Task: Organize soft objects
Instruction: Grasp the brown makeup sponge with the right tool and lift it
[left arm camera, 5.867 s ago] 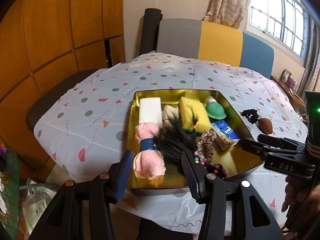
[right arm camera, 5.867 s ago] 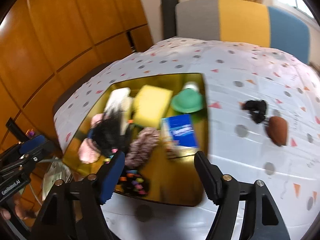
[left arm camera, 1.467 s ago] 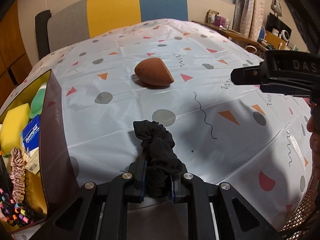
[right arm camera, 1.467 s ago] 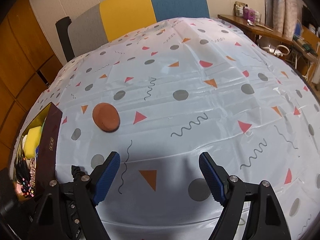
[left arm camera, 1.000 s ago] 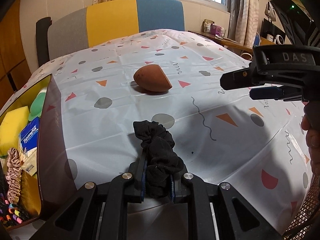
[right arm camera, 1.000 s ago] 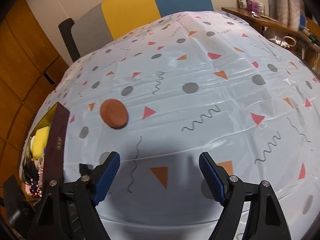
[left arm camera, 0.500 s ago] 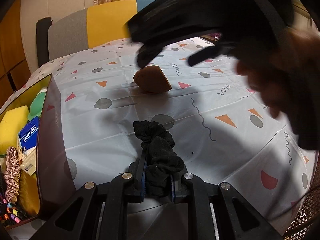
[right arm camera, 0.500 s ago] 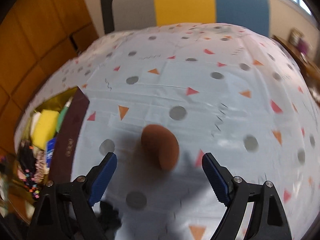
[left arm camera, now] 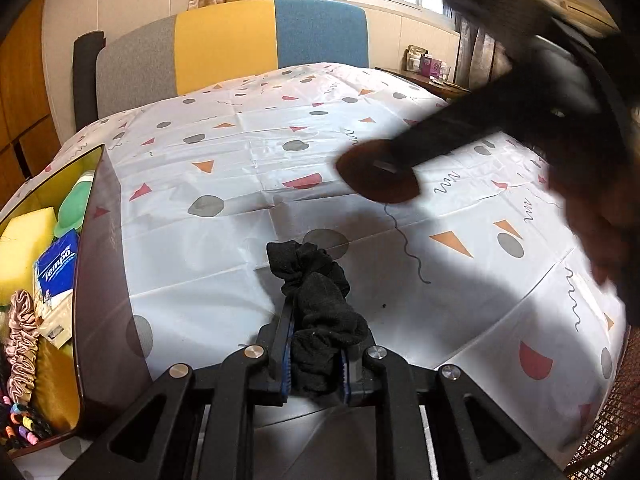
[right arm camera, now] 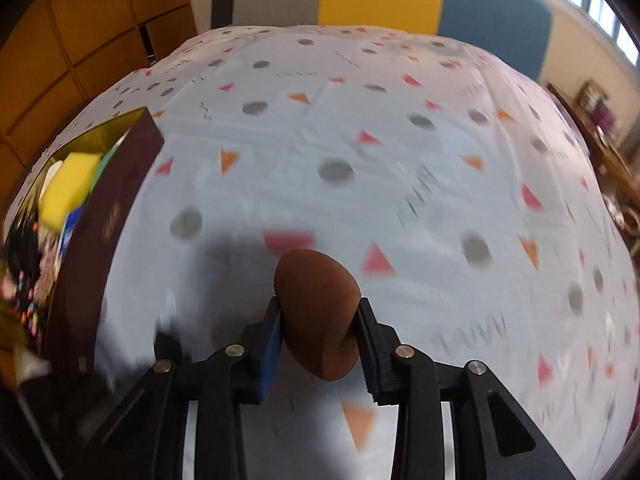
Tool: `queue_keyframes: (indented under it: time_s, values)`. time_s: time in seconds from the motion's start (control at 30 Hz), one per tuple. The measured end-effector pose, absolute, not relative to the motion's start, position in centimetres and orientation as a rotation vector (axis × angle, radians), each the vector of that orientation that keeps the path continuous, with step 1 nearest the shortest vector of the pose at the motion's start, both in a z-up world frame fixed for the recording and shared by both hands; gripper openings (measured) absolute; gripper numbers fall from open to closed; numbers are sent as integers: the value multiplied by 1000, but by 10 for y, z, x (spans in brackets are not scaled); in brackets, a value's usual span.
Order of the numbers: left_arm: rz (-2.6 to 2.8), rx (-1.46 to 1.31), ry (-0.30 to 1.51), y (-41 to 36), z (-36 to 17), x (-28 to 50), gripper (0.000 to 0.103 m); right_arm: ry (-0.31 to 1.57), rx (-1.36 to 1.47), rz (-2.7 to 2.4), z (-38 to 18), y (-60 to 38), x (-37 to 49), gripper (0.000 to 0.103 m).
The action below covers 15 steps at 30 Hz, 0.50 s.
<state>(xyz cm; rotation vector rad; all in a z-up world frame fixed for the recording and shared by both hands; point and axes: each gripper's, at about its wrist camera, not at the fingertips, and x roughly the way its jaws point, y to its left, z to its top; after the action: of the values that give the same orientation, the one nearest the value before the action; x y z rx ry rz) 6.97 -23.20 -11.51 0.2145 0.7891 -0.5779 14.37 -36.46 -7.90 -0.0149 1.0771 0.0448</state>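
While the left gripper (left arm camera: 314, 364) is pinching the black scrunchie (left arm camera: 316, 300), the right gripper (right arm camera: 318, 344) is closing on the brown sponge (right arm camera: 316, 312), seemingly just off the tablecloth (right arm camera: 400, 160); "Tempo" tissues (left arm camera: 56, 268) are sitting in the box (left arm camera: 100, 280).

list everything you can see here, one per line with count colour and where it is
makeup sponge: 1, brown, between right gripper's closing jaws
scrunchie: 1, black, clamped in left gripper
tin box: 1, gold inside, left on table
foam sponge: 1, yellow, in box
tissue pack: 1, blue, in box
tablecloth: 1, white patterned, on table
chair: 1, grey-yellow-blue, behind table
left gripper: 1, black
right gripper: 1, black
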Motion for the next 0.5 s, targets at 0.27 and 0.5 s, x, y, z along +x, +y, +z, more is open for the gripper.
queue_keyframes:
  time_s: [0.27,0.5]
  values:
    - [-565,255,799,-237,-112,70,16,1051,-12,15,-96,-377,85,38]
    - [-578,218,788,-232,-84,64,15,1024,-9,10,-100,-379,87,37]
